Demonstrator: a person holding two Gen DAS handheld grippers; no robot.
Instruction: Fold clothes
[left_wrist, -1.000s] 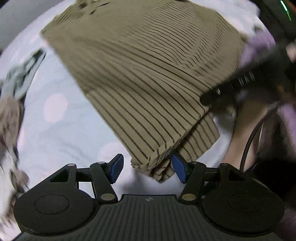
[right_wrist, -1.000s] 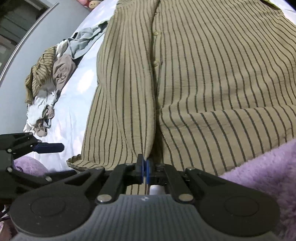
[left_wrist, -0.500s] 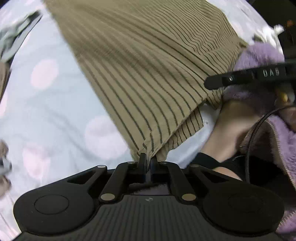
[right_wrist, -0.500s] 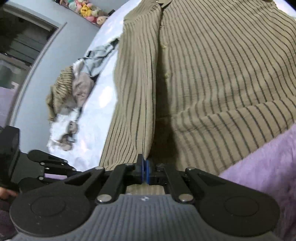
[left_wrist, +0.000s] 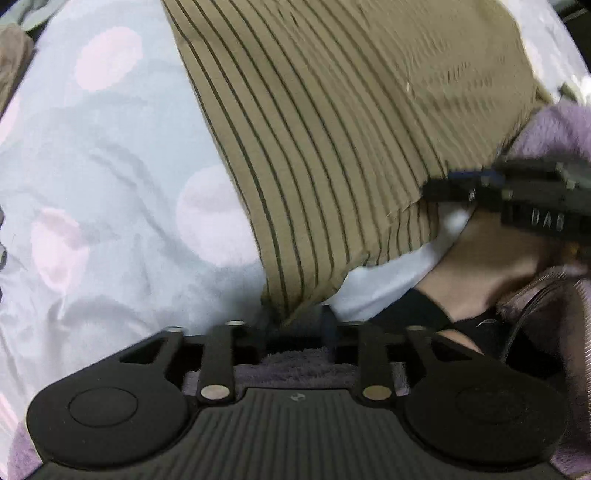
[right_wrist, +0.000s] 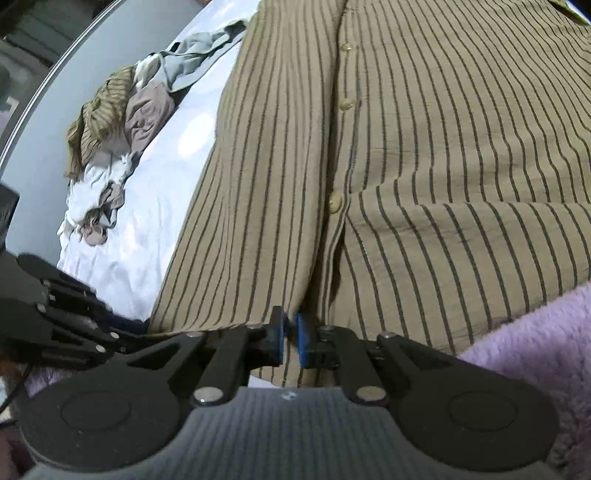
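A tan shirt with dark stripes (right_wrist: 424, 155) lies spread on the bed, its button placket running up the middle. My right gripper (right_wrist: 291, 332) is shut on a fold at the shirt's lower hem, its blue pads almost touching. In the left wrist view the shirt (left_wrist: 332, 129) is doubled over, and its lower corner sits between the fingers of my left gripper (left_wrist: 295, 325). That gripper is open by a small gap. Blur hides whether the pads still touch the cloth. The right gripper (left_wrist: 443, 184) also shows here, at the shirt's right edge.
The bed has a pale blue sheet with pink dots (left_wrist: 110, 184). A pile of crumpled clothes (right_wrist: 122, 122) lies at the far left by the grey wall. A person's purple fleece sleeve (right_wrist: 524, 325) and bare forearm (left_wrist: 491, 251) are close to the grippers.
My left gripper closed on the shirt's corner, drew it along, and has now parted its fingers. The right gripper has kept its hold on the hem fold throughout.
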